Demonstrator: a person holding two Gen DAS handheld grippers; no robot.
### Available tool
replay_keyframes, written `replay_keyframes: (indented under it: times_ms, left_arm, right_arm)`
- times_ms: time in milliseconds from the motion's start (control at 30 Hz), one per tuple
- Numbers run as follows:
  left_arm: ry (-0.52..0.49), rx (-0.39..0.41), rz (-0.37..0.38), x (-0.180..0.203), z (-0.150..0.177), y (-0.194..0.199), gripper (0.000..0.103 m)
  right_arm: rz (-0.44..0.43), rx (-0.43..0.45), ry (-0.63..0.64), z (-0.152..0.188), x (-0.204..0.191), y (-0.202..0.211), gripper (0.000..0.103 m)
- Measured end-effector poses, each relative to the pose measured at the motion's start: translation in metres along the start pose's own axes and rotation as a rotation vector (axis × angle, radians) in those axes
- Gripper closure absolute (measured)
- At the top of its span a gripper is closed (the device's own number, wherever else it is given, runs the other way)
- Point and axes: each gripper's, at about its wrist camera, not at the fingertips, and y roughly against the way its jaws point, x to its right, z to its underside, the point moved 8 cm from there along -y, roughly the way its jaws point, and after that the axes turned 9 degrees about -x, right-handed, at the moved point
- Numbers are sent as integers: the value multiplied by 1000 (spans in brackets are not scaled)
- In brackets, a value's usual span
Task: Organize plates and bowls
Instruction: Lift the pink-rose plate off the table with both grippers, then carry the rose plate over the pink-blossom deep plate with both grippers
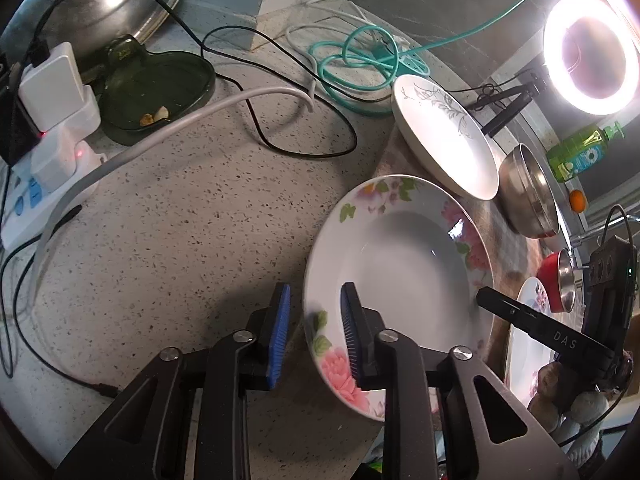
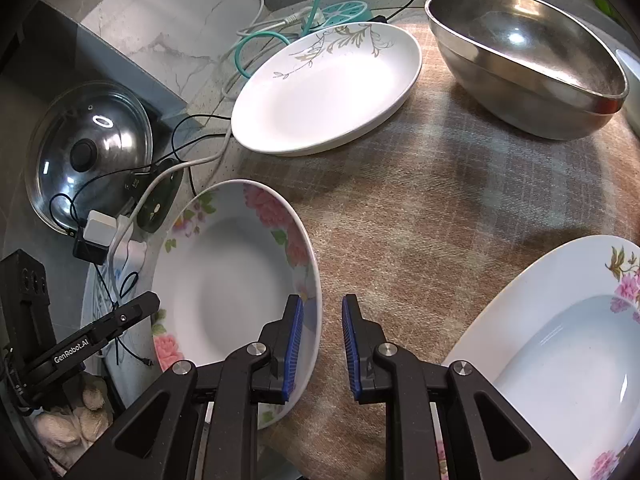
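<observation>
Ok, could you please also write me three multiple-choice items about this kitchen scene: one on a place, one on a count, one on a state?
1. Where does the steel bowl stand?
A. on the checked cloth
B. on the pot lid
C. inside a plate

2. How many plates bear pink flowers?
A. one
B. two
C. four

3. In what state is the ring light?
A. lit
B. dark
C. lying flat on the counter

Answers:
1 A: the steel bowl rests on the checked cloth.
2 B: one pink-flowered plate lies between the grippers, and a second one lies to its right.
3 A: the ring light glows brightly.
</observation>
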Motion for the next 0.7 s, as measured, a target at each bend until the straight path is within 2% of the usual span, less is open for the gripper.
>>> replay_keyframes:
  times_ms: [133,367,500,700]
  left_arm:
    - [-3,-7,4,1,0,-2,88]
    - [-5,-7,-1,2,0,-3,90]
    - [-10,-8,-6,2,0,-4,90]
    - [2,-15,19,0,0,-7,91]
  right_arm:
    - [-1,-2,0,-1,0,-1,85]
    - [-10,-5,1,-1,-1,-3,86]
    - [-32,-16,-2,-1,-4,-6,91]
    - [-24,-14,9,-1,-5,-8,91]
